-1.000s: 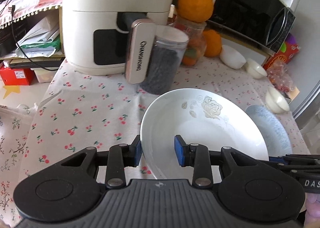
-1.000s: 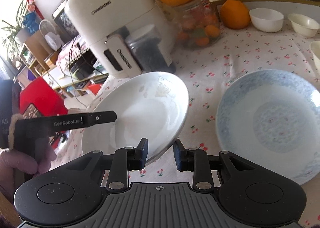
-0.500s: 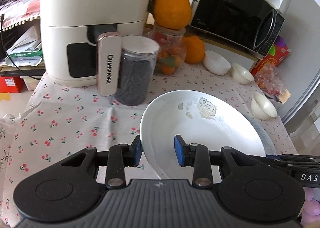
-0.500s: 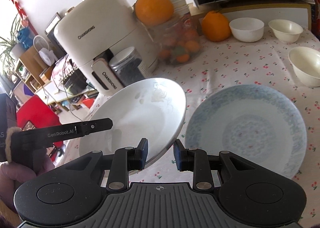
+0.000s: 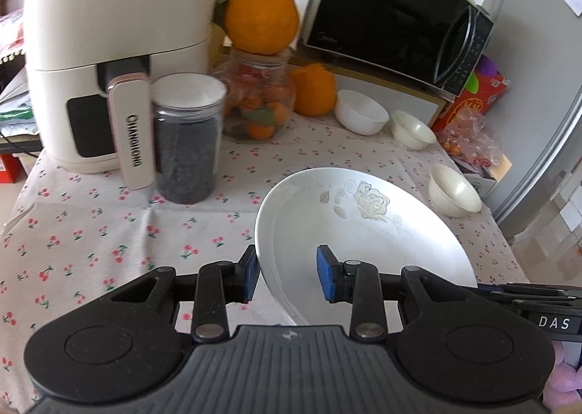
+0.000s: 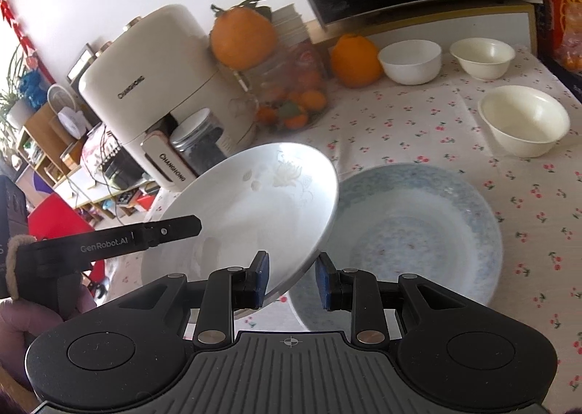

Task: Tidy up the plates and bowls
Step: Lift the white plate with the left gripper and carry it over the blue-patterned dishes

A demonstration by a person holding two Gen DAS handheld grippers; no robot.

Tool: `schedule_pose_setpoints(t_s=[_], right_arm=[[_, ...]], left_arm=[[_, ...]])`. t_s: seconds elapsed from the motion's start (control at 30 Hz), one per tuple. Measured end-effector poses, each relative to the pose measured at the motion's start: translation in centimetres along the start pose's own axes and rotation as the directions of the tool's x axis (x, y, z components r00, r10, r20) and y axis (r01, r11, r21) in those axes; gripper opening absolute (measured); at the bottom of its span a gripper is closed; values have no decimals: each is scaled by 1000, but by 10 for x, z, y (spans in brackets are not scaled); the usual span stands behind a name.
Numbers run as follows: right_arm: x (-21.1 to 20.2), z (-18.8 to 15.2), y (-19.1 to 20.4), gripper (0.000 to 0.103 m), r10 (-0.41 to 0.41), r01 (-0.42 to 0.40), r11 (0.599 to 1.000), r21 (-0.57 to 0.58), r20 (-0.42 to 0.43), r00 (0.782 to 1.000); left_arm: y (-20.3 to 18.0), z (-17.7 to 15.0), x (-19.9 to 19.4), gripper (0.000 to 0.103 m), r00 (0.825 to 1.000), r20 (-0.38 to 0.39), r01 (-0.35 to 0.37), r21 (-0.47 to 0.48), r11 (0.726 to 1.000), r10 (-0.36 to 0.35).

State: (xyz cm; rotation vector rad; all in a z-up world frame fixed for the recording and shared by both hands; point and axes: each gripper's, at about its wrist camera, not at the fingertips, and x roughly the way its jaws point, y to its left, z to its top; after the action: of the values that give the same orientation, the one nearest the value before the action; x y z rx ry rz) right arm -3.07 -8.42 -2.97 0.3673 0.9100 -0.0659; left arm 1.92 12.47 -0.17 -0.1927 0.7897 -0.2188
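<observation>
Left claw (image 5: 287,277): blue pads narrowly parted, clamped across the near rim of the white plate (image 5: 363,243). Right claw (image 6: 291,277): same narrow gap, pinching the opposite rim of that plate (image 6: 254,210). In the right view the left claw's black finger (image 6: 145,237) comes in from the lower left and lies over the plate's near side.

White plate: glossy, shallow, round, with an embossed pale rose on its far inner slope. Held tilted in mid-frame, clear of the surface, its right edge overlapping the blue plate (image 6: 418,232) in the right view.

Blue plate: round, glazed, faint mottled blue pattern, lying flat on the surface at centre right of the right view.

Surface (image 5: 109,232): cloth cover, white, printed with small red cherries, creased.

Three small bowls, smooth and rounded: a white one (image 6: 411,61) and a cream one (image 6: 483,57) at upper right, a cream one (image 6: 523,121) at right.

Upper left: cream plastic air fryer (image 5: 109,50), clear jar (image 5: 187,137) of dark contents just beside its handle. Glass jar (image 5: 260,101) with an orange (image 5: 260,17) on top. Black glass-fronted microwave (image 5: 393,21) at upper right.
</observation>
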Motion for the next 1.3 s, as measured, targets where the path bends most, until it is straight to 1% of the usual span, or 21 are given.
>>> schedule_pose_setpoints(t_s=[0.3, 0.6, 0.8, 1.07, 1.3], right_arm=[[-13, 2, -26, 27, -34, 33, 999, 39, 7, 999], [-20, 0, -45, 27, -66, 68, 996, 64, -21, 998], [-26, 1, -57, 27, -91, 94, 992, 83, -35, 995], [-26, -1, -67, 27, -126, 133, 986, 100, -73, 989], [-25, -3, -70, 27, -143, 153, 983, 101, -97, 985]], left_arm=[[-26, 1, 13, 30, 999, -20, 27, 43, 999, -26], [-47, 2, 26, 30, 999, -39, 36, 73, 997, -33], [-59, -1, 34, 30, 997, -65, 42, 98, 994, -36], [-70, -7, 44, 30, 995, -97, 33, 126, 991, -21], [-77, -12, 50, 30, 993, -118, 10, 166, 986, 10]])
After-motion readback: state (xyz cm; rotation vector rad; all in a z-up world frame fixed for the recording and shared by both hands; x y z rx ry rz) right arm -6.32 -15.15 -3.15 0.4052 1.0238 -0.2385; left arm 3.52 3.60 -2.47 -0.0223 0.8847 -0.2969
